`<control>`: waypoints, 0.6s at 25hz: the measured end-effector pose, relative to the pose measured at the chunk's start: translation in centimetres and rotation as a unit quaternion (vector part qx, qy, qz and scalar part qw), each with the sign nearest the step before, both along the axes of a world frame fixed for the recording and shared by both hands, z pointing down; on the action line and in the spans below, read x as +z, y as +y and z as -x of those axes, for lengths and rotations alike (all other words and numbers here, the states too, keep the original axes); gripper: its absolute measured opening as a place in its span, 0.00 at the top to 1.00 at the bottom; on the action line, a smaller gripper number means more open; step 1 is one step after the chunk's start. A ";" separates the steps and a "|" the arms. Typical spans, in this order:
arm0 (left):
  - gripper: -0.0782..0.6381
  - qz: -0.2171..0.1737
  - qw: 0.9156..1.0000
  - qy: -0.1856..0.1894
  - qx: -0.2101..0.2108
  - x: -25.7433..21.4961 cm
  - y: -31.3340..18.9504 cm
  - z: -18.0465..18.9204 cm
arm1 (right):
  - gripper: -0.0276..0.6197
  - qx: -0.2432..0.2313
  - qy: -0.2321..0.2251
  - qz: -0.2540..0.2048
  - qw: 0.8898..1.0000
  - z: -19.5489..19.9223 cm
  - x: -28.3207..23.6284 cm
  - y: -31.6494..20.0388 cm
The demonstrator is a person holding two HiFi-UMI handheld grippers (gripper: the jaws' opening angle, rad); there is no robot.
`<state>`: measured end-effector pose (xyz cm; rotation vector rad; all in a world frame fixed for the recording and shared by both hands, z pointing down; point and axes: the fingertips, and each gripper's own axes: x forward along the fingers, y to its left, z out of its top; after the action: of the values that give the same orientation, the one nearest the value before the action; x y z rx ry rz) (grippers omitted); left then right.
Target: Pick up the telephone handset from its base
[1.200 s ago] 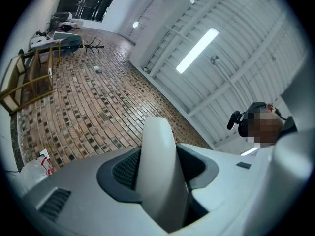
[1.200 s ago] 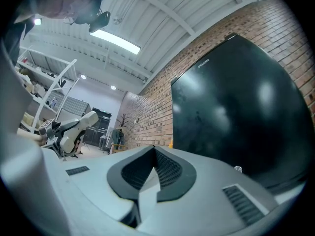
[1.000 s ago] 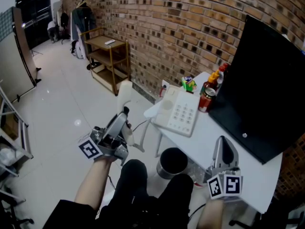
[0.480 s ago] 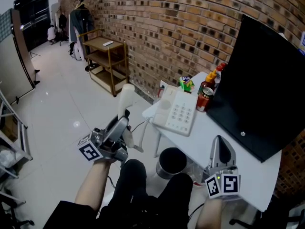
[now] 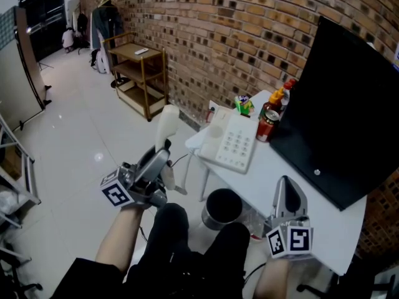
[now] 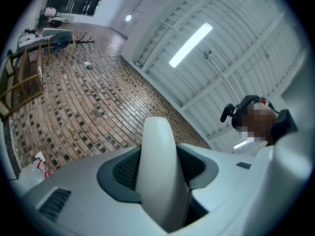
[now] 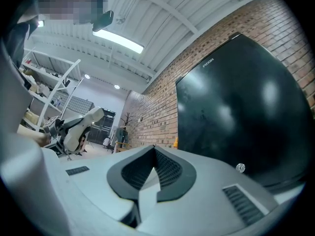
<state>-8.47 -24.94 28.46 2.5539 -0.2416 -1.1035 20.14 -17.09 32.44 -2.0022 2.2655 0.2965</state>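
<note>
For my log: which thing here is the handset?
Left of the white table, over the floor, the left gripper points up. The handset is the white bar in its fingers, off the keypad base on the table.

Your handset point(image 5: 166, 126) shows white, and so does the telephone base point(image 5: 234, 143); just beside that base a red can point(image 5: 268, 126), behind it a black screen point(image 5: 340, 104) and red-brown brickwork point(image 5: 206, 30).
</note>
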 end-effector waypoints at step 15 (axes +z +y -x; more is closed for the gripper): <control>0.59 -0.010 1.000 -0.015 0.005 -0.1 0.1 -1.3 | 0.95 0.007 0.022 0.003 1.000 -0.1 -0.4 0.0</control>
<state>-7.19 -24.86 28.36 2.5883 -0.2269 -1.0710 20.22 -17.07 32.09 -2.0342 2.2824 0.3382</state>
